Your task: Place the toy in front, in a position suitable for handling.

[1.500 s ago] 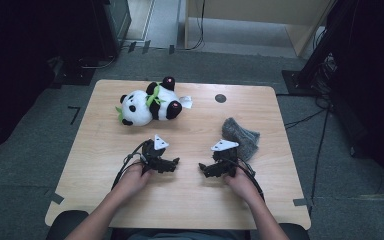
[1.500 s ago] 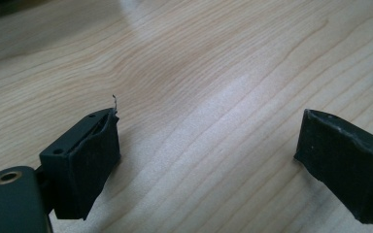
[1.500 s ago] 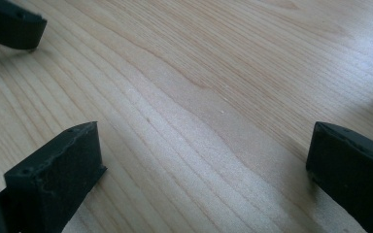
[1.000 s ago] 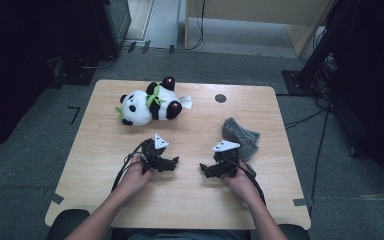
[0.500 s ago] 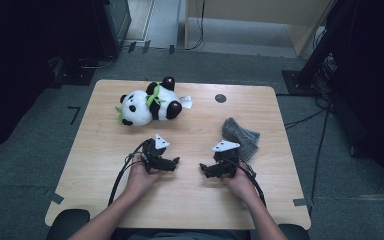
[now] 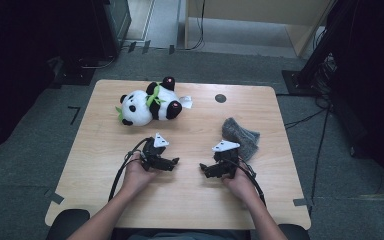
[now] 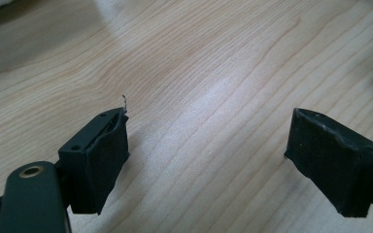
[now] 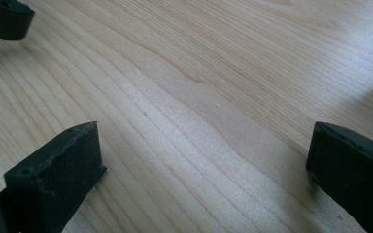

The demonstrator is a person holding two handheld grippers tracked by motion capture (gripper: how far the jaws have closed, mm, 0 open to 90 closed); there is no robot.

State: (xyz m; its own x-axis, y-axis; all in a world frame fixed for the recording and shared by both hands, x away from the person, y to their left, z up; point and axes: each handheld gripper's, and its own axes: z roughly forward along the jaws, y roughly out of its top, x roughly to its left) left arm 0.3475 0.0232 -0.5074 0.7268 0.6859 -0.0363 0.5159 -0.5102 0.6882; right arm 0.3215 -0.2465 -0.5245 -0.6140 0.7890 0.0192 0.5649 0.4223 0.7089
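A black-and-white panda plush (image 6: 147,106) with a green ribbon lies on its side at the back left of the wooden table (image 6: 190,205). A crumpled grey cloth (image 6: 242,135) lies to the right. My left gripper (image 6: 175,162) (image 7: 209,160) rests low over bare wood in front of the panda. Its jaws have just been closing a little, with nothing between them, and they still stand apart. My right gripper (image 6: 202,169) (image 8: 204,170) faces it from the right, just in front of the cloth, open over bare wood.
A small black round mark (image 6: 220,98) sits near the table's back edge. A white tag (image 6: 186,102) sticks out beside the panda. Dark equipment and cables stand on the floor around the table.
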